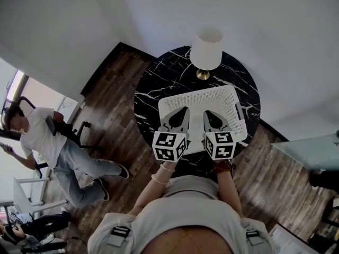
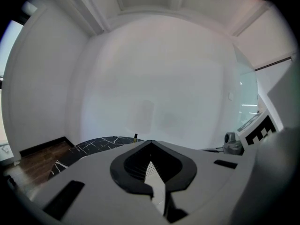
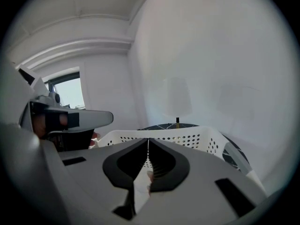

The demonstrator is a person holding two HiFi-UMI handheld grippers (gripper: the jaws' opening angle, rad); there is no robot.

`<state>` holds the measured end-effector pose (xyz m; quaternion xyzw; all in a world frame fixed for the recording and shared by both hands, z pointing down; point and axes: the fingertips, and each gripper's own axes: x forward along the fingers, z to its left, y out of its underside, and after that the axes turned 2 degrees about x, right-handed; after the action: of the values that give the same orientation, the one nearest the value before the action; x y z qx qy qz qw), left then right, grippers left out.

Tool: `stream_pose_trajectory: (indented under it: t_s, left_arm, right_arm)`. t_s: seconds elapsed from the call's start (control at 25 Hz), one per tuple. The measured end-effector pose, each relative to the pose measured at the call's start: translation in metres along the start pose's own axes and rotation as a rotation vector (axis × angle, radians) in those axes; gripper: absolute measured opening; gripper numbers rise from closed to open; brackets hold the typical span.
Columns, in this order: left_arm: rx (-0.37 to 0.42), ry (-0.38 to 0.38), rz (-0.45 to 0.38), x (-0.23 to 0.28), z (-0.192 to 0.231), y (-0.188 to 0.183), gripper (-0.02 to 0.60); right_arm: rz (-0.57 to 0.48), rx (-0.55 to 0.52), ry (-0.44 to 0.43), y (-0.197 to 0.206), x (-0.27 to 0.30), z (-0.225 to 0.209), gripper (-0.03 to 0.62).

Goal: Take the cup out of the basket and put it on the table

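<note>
Both grippers waited over the basket, with the cup out of sight.
I held the left gripper [image 1: 184, 111] and right gripper [image 1: 208, 115] side by side above the near rim of the white basket [image 1: 233, 97] on the black table [image 1: 159, 83], near the lamp [image 1: 206, 49], probably to line up a reach inside. Both pairs of fingers were pressed together tip to tip, gripping nothing. No view showed me the cup; I judged it lay in the basket beneath the grippers.
</note>
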<state>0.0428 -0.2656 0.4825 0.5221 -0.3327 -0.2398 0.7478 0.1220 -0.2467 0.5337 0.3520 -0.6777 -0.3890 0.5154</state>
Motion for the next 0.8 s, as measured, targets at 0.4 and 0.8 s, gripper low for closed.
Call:
stream_pose_trajectory:
  t_s: [0.4,0.8]
  left_arm:
    - [-0.028,-0.047,0.0,0.015,0.014,0.0,0.006]
    - [-0.055,-0.102,-0.002,0.027,0.03,-0.002,0.006]
  right_arm:
    - [0.1,-0.083,-0.079,0.009,0.031,-0.006,0.014]
    - [0.26,-0.184,-0.247,0.037,0.062,-0.002,0.014]
